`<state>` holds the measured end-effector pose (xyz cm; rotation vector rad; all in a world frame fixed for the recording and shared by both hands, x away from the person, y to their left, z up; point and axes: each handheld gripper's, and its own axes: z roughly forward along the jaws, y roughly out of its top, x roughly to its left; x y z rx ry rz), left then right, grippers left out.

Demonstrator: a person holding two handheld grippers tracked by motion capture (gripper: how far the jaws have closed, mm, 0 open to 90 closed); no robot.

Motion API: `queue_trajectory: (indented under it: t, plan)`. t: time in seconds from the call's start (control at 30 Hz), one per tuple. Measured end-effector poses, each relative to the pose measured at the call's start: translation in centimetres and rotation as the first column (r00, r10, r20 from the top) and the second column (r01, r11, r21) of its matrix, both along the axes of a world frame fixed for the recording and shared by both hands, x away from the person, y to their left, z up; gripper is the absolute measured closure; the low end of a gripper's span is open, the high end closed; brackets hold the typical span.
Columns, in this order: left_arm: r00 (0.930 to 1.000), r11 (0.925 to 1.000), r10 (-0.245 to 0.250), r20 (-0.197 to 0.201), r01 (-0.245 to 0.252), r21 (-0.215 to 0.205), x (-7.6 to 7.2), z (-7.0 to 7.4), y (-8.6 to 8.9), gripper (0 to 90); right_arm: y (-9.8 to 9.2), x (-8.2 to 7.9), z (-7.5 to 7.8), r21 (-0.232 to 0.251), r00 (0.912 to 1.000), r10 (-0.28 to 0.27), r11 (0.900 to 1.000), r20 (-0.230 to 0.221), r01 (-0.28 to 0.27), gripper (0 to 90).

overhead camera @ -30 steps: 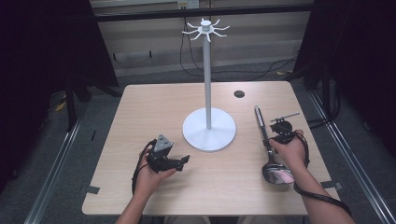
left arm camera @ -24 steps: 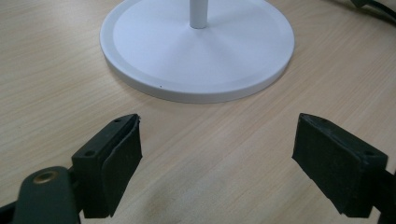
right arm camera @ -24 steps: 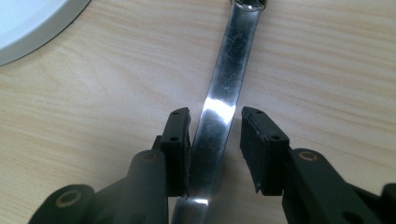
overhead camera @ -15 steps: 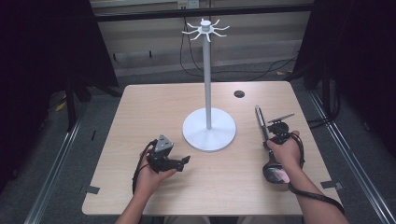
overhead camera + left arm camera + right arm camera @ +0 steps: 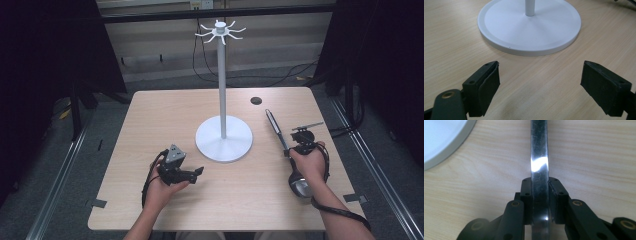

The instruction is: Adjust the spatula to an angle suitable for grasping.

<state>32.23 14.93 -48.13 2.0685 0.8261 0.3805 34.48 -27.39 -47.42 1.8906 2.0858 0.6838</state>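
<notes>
A metal ladle (image 5: pixel 278 132) lies on the wooden table (image 5: pixel 165 112), right of the white stand's base (image 5: pixel 223 138). Its bowl (image 5: pixel 300 186) points toward the person. My right gripper (image 5: pixel 290 151) is shut on the shiny handle (image 5: pixel 539 150); in the right gripper view (image 5: pixel 539 182) both pads press the handle's sides. The stand's pole rises to a ring of hooks (image 5: pixel 220 30). My left gripper (image 5: pixel 197 172) rests on the table left of the base, open, with bare wood between its jaws (image 5: pixel 541 67). The base (image 5: pixel 529 27) lies just ahead of it.
A small black round disc (image 5: pixel 256 100) sits near the table's far right. Grey tape marks sit at the front corners (image 5: pixel 96 203) (image 5: pixel 351 198). Cables run along the floor behind the table.
The right hand and the ladle have shifted only slightly. The left gripper has stayed where it was, open.
</notes>
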Motion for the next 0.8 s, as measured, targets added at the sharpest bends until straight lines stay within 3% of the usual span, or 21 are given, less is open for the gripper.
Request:
queue_trajectory:
  t: [0.37, 0.6, 0.8]
  plan:
    - [0.9999, 0.9999, -0.005, -0.009, 0.004, -0.013, 0.0, -0.1, -0.2, 15.3, -1.0, -1.0, 2.6, 0.101, 0.992, 0.006, 0.995, 0.126, -0.019, 75.6]
    - [0.9995, 0.9977, -0.031, -0.008, 0.03, -0.06, -0.3, 0.5, -1.6, 15.3, -0.9, -2.0, 3.7, 0.176, 0.974, 0.009, 0.983, 0.227, -0.05, 75.6]
    - [0.9943, 0.9858, -0.105, -0.019, 0.102, -0.134, -0.7, 1.6, -4.7, 15.9, 0.2, -2.7, 4.3, 0.218, 0.9524, 0.022, 0.972, 0.304, -0.092, 75.6]
